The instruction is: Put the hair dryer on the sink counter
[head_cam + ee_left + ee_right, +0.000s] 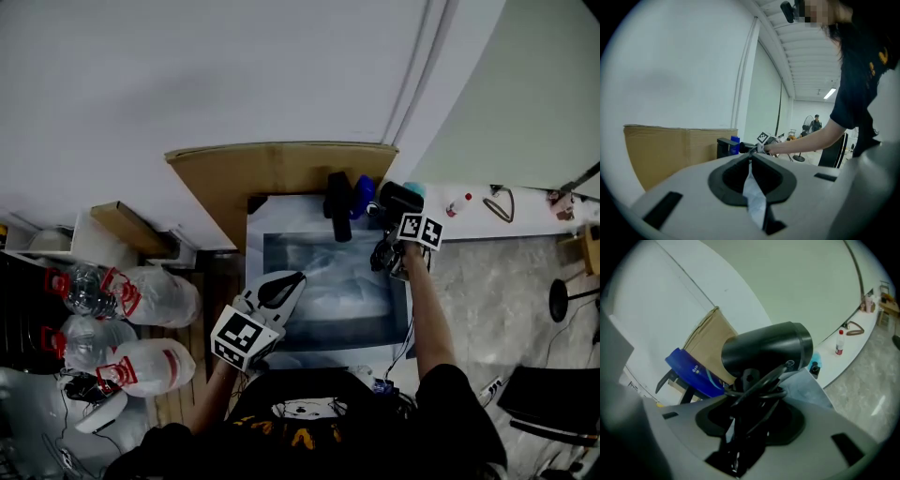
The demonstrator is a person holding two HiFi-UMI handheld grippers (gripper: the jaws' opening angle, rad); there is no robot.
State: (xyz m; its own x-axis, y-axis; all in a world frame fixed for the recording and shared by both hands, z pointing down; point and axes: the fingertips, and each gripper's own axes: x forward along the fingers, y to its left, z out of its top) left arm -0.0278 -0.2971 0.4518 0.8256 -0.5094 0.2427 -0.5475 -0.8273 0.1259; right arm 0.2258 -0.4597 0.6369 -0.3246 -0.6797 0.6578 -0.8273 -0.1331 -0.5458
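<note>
A black hair dryer hangs over the back right corner of the white sink counter. My right gripper is shut on its handle, and the coiled black cord is bunched between the jaws. Whether the dryer touches the counter I cannot tell. At the sink's front left edge my left gripper is shut, with only a thin pale sliver showing between its black pads. In the left gripper view the right gripper shows far off, on an outstretched arm.
A black faucet and a blue bottle stand at the back of the sink. Cardboard leans on the wall behind. Large water bottles lie at the left. A white ledge at the right carries a small red-capped bottle.
</note>
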